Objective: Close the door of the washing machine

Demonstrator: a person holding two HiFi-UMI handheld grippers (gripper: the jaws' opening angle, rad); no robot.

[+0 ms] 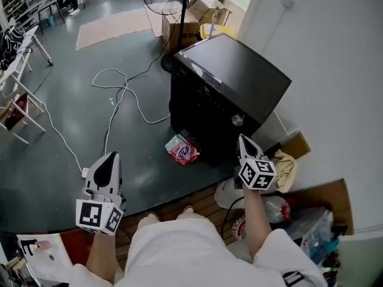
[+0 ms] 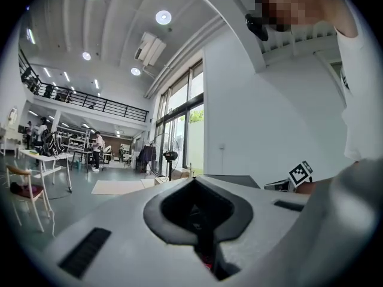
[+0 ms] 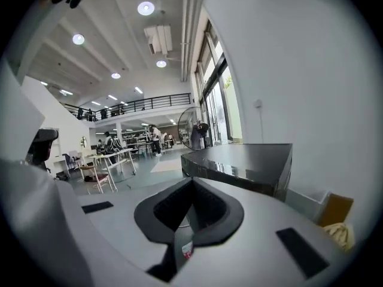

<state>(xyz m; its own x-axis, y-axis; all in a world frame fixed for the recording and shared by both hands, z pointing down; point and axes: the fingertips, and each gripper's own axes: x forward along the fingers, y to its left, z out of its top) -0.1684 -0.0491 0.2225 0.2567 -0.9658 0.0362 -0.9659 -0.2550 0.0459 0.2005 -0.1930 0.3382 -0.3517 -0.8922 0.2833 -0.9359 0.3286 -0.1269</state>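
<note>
The black washing machine (image 1: 230,79) stands against the white wall, its front (image 1: 200,121) facing the open floor, with a round knob (image 1: 237,120) near its top corner. From above the front looks flat and dark, with no door swung out. My right gripper (image 1: 243,139) hangs just in front of the machine's near corner, jaws together and empty. My left gripper (image 1: 110,156) is held well to the left over bare floor, jaws also together and empty. The machine's top (image 3: 245,160) shows in the right gripper view beyond that gripper (image 3: 191,183).
A red-and-white packet (image 1: 182,149) lies on the floor at the machine's foot. A white cable (image 1: 119,94) loops across the grey floor. A standing fan (image 1: 178,5) and cardboard boxes (image 1: 179,31) sit behind the machine. Cloth, a bottle and cardboard (image 1: 323,196) crowd the right wall.
</note>
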